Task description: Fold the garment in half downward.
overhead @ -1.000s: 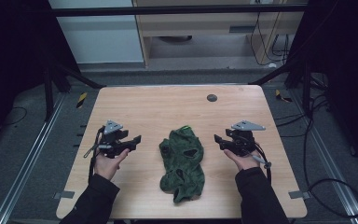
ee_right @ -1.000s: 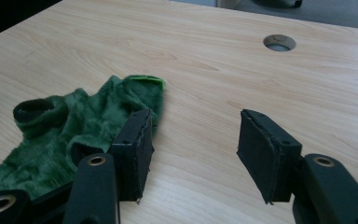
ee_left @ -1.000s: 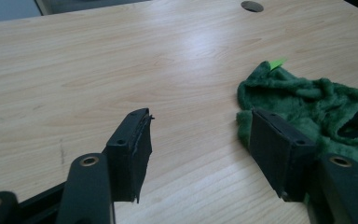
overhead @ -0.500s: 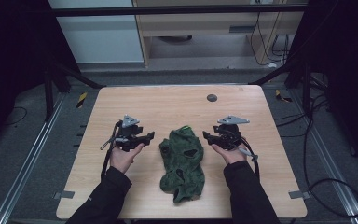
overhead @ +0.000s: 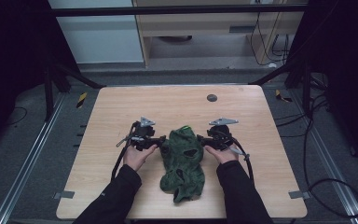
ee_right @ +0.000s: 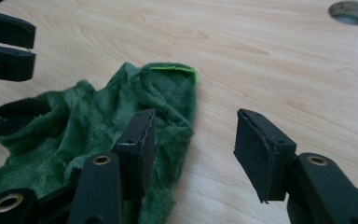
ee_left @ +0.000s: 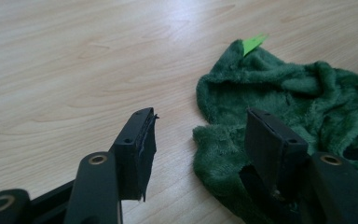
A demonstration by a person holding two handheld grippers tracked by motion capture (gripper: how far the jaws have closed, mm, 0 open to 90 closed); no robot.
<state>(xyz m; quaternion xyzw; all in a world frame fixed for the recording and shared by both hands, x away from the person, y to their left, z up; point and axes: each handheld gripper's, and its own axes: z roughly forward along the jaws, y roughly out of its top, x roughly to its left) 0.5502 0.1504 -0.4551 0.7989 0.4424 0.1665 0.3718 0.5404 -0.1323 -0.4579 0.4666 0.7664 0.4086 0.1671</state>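
Note:
A crumpled dark green fleece garment [overhead: 182,161] with a light green tag [overhead: 185,127] lies on the wooden table [overhead: 121,107] between my two hands. My left gripper [overhead: 161,140] sits at its left edge with open jaws that have just been closing a little. In the left gripper view the garment [ee_left: 298,102] lies against the right jaw, and bare wood shows between the jaws of the left gripper [ee_left: 200,121]. My right gripper [overhead: 200,139] is at the garment's right edge, open, its jaws just closing. In the right gripper view its left jaw is over the fleece [ee_right: 98,121], whose edge reaches into the gap of the right gripper [ee_right: 196,119].
A round grommet hole [overhead: 211,97] is in the table's far side, also at the right gripper view's top right [ee_right: 354,10]. Black frame posts and cables stand around the table. The left gripper's jaws [ee_right: 4,42] show at the right gripper view's top left.
Both hands have moved inward from the table's sides and lower, up to the garment's left and right edges. The garment has not moved.

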